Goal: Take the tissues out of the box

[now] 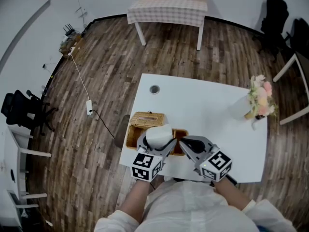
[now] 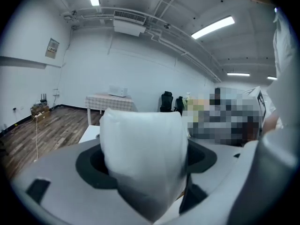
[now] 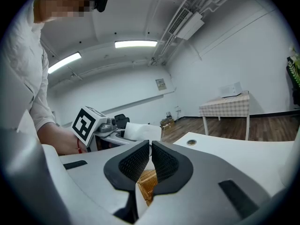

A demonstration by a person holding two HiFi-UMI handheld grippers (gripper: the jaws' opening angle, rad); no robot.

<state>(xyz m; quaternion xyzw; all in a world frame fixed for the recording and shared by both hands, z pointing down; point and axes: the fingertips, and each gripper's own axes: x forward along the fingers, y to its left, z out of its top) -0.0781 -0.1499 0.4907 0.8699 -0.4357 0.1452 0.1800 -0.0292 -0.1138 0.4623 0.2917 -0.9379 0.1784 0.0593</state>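
A woven wicker tissue box [image 1: 146, 121] stands at the near left of the white table [image 1: 207, 105]. Just above its near side my left gripper [image 1: 158, 141] is shut on a white, soft pack of tissues [image 1: 159, 133]. In the left gripper view the pack [image 2: 140, 153] fills the gap between the jaws of the left gripper [image 2: 143, 172]. My right gripper [image 1: 182, 140] is beside it on the right, its jaws together and pointing at the pack. In the right gripper view the right gripper [image 3: 151, 161] shows only a thin slit, with the wicker box [image 3: 149, 184] behind it.
A vase of pink and white flowers [image 1: 259, 99] stands at the table's far right. A round cable hole [image 1: 154, 89] is at the far left. Beyond are a table with a checked cloth [image 1: 168, 6], dark chairs [image 1: 277, 18] and a cable [image 1: 84, 88] on the wooden floor.
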